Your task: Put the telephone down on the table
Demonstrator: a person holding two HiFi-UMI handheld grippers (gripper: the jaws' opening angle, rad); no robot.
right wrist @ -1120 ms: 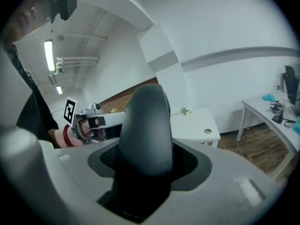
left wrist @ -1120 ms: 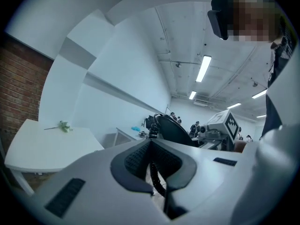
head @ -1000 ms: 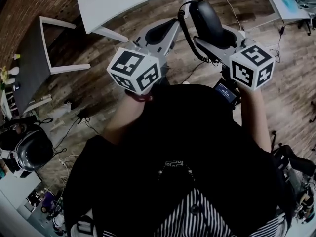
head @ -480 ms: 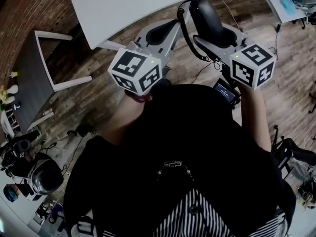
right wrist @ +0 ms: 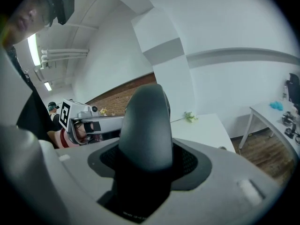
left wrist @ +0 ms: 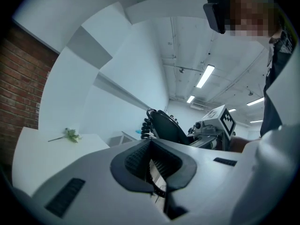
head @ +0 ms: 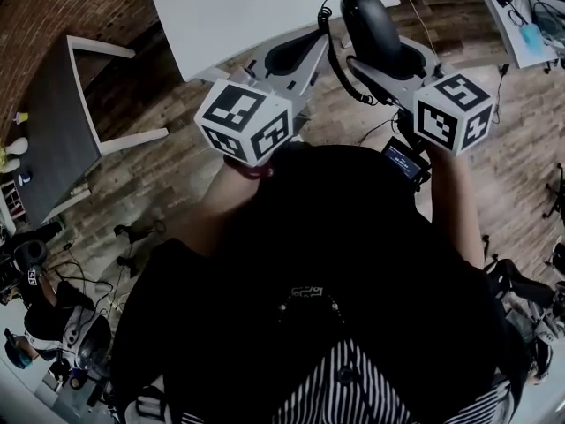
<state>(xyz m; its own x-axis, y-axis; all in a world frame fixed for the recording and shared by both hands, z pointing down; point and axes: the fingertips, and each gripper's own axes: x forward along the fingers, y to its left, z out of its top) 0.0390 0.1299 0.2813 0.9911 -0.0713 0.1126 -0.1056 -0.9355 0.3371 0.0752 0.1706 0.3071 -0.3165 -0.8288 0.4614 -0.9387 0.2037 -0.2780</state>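
Observation:
A black telephone handset [head: 371,29] stands up between the jaws of my right gripper [head: 388,60], which is shut on it. Its coiled cord [head: 340,64] hangs from the top end down toward my body. In the right gripper view the handset [right wrist: 145,121] fills the space between the pads of that gripper [right wrist: 145,158]. My left gripper [head: 296,51] is beside it on the left, jaws together and holding nothing I can see. From the left gripper [left wrist: 152,165] the handset [left wrist: 166,125] appears ahead on the right. The white table [head: 238,11] lies just beyond both grippers.
A green sprig [right wrist: 189,117] lies on the white table. A dark seat with a white frame [head: 53,122] stands on the wooden floor at the left. Another white desk [head: 521,7] is at the top right. Cables [head: 132,228] trail on the floor at the left.
The white table has come further into the head view and now reaches up to the grippers. Both grippers have kept their pose, and the right one still holds the handset.

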